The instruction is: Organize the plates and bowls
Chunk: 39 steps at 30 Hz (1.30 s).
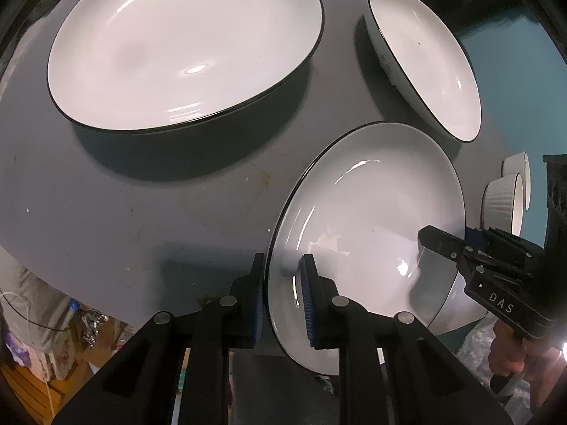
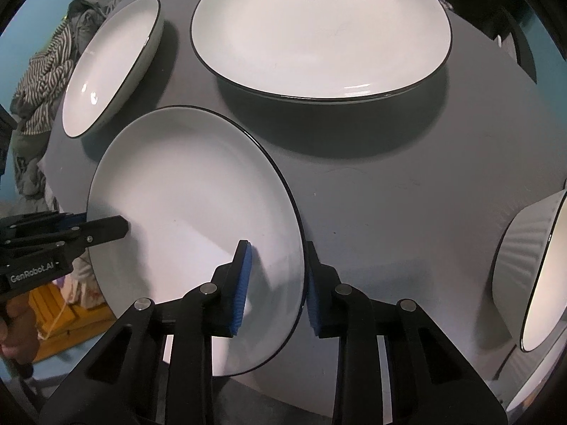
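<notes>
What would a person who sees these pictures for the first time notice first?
First comes the near plate, white with a thin dark rim, at the front edge of the grey table: the left tool and the right tool clamp its opposite rims. Behind it lies the large oval plate, and beside that a smaller plate.

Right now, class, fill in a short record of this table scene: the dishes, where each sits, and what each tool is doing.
Surface: grey table
Near plate: white, dark rim, at the table's near edge
Left tool: straddles one side of the near plate's rim
Right tool: straddles the opposite side of that rim
Big plate: lies flat, farther back
Deep plate: beside the big plate
Ribbed bowl: to one side, apart from the plates
</notes>
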Available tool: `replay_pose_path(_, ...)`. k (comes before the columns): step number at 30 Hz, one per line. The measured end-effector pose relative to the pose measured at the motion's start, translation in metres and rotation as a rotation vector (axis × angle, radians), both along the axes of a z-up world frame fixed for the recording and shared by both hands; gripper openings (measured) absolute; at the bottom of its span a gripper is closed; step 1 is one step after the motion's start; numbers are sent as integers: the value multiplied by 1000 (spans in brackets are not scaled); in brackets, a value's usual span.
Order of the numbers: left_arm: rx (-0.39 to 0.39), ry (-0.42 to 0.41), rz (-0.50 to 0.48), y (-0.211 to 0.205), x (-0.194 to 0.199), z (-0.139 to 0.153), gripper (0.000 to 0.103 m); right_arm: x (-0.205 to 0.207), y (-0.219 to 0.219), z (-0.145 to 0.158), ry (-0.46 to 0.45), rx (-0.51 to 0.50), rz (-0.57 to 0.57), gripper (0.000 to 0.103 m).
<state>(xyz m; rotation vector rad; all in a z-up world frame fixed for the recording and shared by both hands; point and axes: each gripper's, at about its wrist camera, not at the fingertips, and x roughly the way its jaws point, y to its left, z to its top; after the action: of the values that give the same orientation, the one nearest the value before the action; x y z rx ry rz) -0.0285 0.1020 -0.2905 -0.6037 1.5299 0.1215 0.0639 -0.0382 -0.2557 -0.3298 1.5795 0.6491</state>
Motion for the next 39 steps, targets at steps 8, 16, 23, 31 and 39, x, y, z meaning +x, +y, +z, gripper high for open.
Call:
replay_pose_path(8, -39, 9, 27, 8, -1, -7, 18, 13, 6, -7, 24, -8, 23, 26)
replay_pose_path(16, -21, 10, 25, 7, -3, -9, 20, 17, 8, -6, 23, -5, 17, 26)
replay_pose_path(23, 43, 6, -16, -2, 1, -7, 25, 17, 5, -3, 22, -3, 13, 26)
replay_pose_path(31, 51, 6, 17, -4, -1, -7, 26, 14, 4, -2, 19, -2, 17, 26)
replay_pose_path(39, 30, 11, 6, 2, 0, -12, 23, 13, 4, -1, 20, 0, 15, 26)
